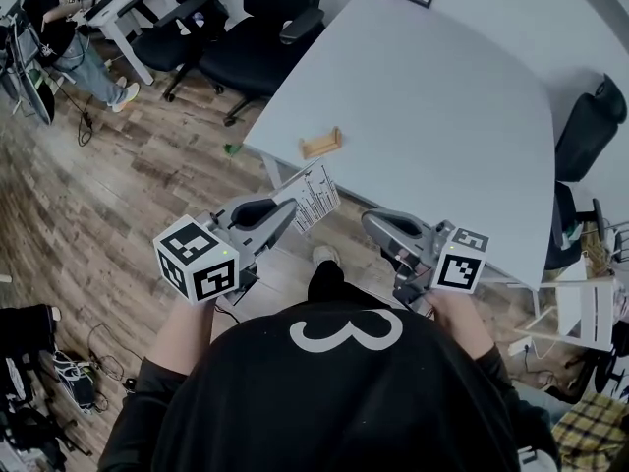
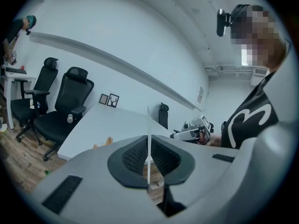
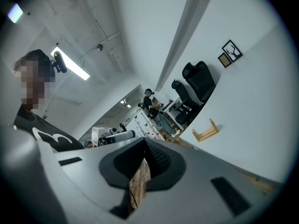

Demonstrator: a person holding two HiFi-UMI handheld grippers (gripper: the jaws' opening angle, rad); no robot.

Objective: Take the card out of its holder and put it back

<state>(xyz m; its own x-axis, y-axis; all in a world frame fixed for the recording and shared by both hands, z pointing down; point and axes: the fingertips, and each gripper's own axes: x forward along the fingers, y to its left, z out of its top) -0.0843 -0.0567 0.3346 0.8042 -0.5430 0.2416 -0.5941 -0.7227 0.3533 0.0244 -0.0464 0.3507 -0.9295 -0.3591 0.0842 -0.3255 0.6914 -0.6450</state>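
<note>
A: Where is the card [image 1: 316,197]?

B: Out of its holder. The left gripper [image 1: 292,209] has it pinched between its pads, and in the left gripper view the card [image 2: 149,125] shows edge-on, a thin white strip standing up from the closed jaws.

A: And the holder [image 1: 321,144]?

B: A small wooden stand on the white counter [image 1: 442,96], near the counter's near left edge. The card is apart from it, held just off that edge over the wooden floor [image 1: 118,185], its printed face up towards the head camera.

A: What about the right gripper [image 1: 369,222]?

B: It is held level on the right, nearer the person than the counter's edge. Its jaws are pressed together at the tips with nothing between them; only a sliver of floor shows behind the pads in the right gripper view. That same view catches the holder [image 3: 205,130] out on the counter, well apart from the gripper.

A: Anything else around?

B: Black office chairs [image 1: 246,28] at the counter's far left side.
</note>
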